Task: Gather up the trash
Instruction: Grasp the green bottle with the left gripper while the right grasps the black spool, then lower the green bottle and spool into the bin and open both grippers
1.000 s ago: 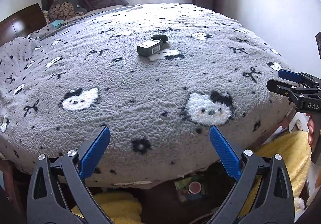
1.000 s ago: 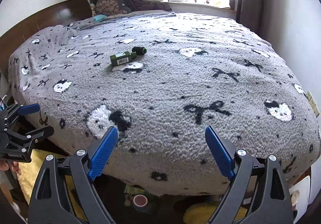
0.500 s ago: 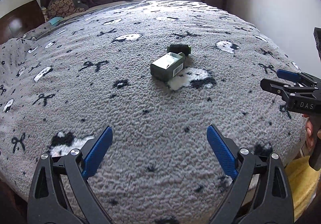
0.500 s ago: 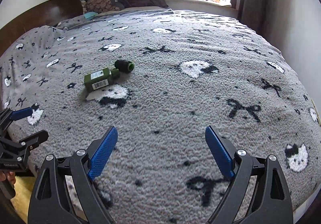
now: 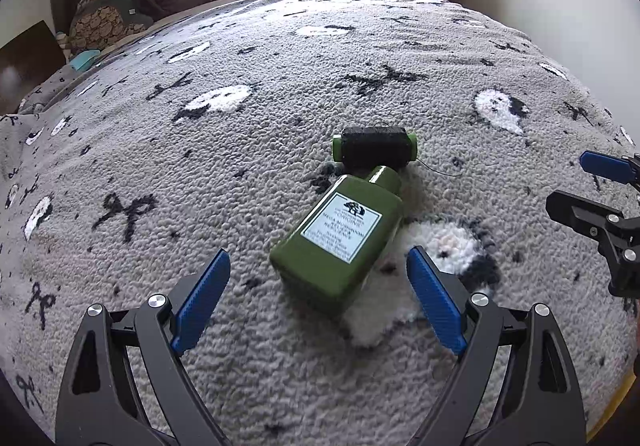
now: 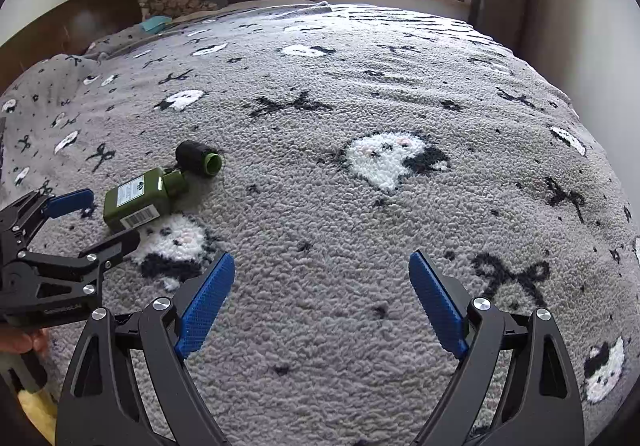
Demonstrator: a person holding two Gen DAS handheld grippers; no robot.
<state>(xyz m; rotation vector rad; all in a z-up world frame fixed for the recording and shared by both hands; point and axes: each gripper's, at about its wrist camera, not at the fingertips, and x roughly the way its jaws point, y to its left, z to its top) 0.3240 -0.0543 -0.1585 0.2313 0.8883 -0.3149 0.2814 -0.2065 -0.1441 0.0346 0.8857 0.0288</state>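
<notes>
Both grippers had travelled in over the bed from its near edge, and the green bottle, which a second before was a small shape far up the grey patterned blanket, now lay just ahead of the left gripper, its base pointing into the gap between the blue pads. That gripper's jaws were closing from their widest spread, yet the pads had not reached the bottle and nothing was pressed between them. The bottle lay on its side with the white label up, its neck touching or all but touching a dark spool with green ends lying crosswise behind it. In the judgement of the scene, this put the first piece of trash within reach: a short push forward and down would bring the pads to either side of the body, though its wide flat form might demand nearly the full opening. The right gripper hung over bare blanket to the right of the two items, jaws spread wide and empty, as they were earlier. The floor clutter and yellow fabric seen under the bed edge in the earlier frame had dropped out of view.
</notes>
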